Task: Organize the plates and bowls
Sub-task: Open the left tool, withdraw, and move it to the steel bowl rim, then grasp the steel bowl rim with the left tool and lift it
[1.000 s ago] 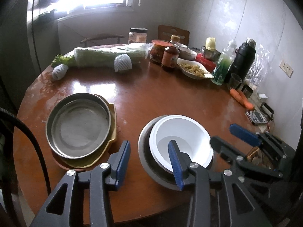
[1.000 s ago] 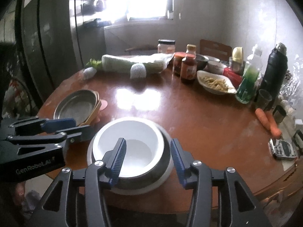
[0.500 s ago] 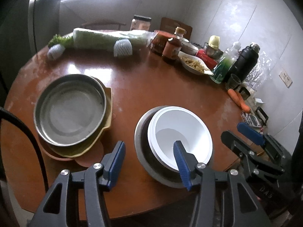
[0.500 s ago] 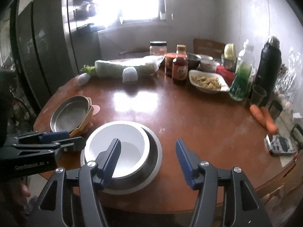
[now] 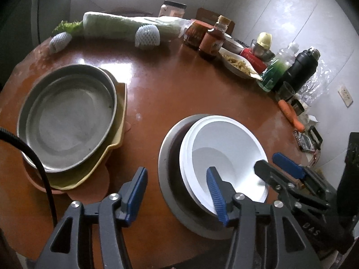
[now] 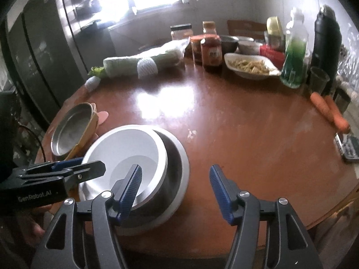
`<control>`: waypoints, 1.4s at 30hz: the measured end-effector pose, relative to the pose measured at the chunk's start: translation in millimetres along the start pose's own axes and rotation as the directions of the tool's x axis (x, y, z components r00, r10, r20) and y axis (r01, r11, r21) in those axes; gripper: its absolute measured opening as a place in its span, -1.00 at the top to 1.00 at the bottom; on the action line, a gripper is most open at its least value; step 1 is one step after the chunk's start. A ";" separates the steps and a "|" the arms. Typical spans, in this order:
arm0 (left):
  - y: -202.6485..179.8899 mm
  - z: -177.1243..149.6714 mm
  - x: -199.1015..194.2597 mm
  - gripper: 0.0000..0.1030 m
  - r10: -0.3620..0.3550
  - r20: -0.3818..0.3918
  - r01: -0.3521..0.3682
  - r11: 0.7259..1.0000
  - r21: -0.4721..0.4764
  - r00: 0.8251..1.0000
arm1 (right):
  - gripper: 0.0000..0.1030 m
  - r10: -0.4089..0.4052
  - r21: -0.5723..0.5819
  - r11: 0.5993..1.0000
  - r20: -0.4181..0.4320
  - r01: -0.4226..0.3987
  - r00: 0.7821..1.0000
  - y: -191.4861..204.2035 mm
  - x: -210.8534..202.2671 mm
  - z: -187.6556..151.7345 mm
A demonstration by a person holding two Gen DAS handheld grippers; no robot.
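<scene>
White bowl (image 5: 226, 157) nested in steel bowl (image 5: 170, 157) | steel pan (image 5: 67, 121) empty | both tongs wide, holding nothing

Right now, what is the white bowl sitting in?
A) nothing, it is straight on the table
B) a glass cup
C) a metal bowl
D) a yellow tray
C: the white bowl sits nested inside a bigger metal bowl, whose grey rim shows all round it in both views.
</scene>
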State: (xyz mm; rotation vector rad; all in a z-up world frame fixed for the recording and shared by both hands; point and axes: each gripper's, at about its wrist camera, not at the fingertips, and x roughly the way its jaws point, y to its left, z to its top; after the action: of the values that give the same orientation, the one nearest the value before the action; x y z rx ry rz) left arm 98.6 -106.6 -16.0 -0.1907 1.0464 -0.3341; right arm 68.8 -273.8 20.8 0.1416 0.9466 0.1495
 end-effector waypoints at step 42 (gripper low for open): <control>11.2 12.4 -21.5 0.08 -0.029 0.072 0.029 1.000 0.002 0.997 | 0.08 0.123 -0.026 0.992 -0.008 -0.123 0.992 29.1 16.3 21.3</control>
State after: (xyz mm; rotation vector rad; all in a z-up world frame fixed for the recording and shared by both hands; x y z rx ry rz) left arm 101.6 -88.4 4.1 -0.2155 0.9730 -0.3517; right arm 93.7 -243.4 25.5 0.1752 0.9420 0.2766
